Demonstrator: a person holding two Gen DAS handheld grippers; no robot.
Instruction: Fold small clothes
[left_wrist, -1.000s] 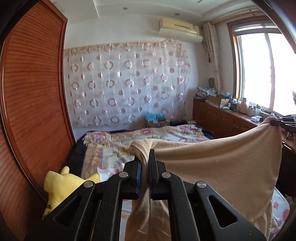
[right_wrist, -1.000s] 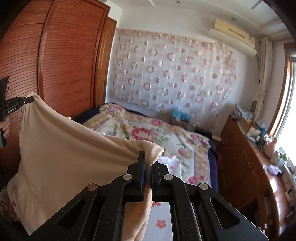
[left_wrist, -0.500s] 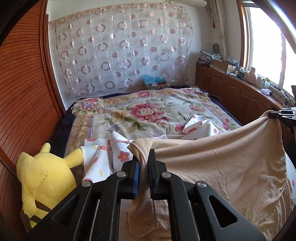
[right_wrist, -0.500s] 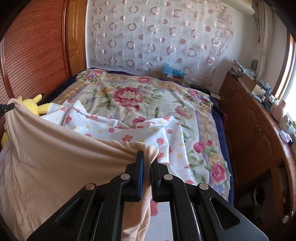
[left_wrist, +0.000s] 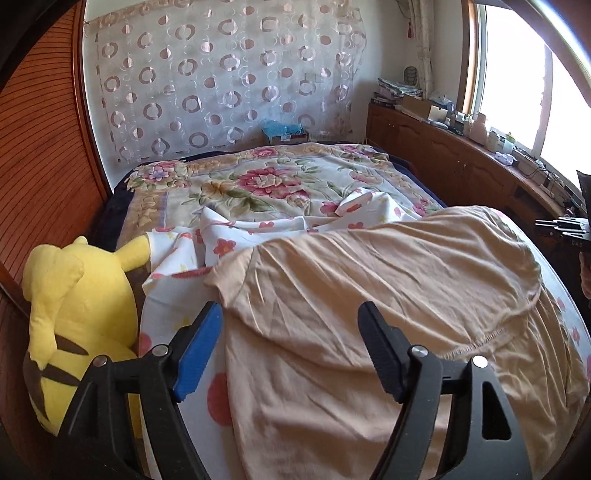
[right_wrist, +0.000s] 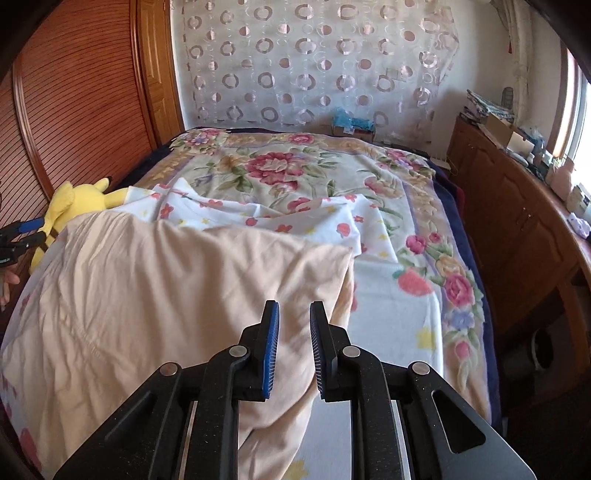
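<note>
Both grippers, left (left_wrist: 290, 347) and right (right_wrist: 293, 349), have just been opened, jaws spread, nothing pinched. Beige garment (left_wrist: 369, 295) is laid flat toward twelve o'clock; folding is judged still undone.

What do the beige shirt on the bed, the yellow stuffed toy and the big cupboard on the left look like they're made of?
Beige shirt: thin, matte knit, likely cotton jersey; it drapes in fine soft wrinkles and has a stitched hem.
Yellow stuffed toy: short-pile plush, judging by its fuzzy, padded surface.
Cupboard: reddish-brown wood or wood veneer, ribbed with horizontal slats, with a slight sheen.
</note>
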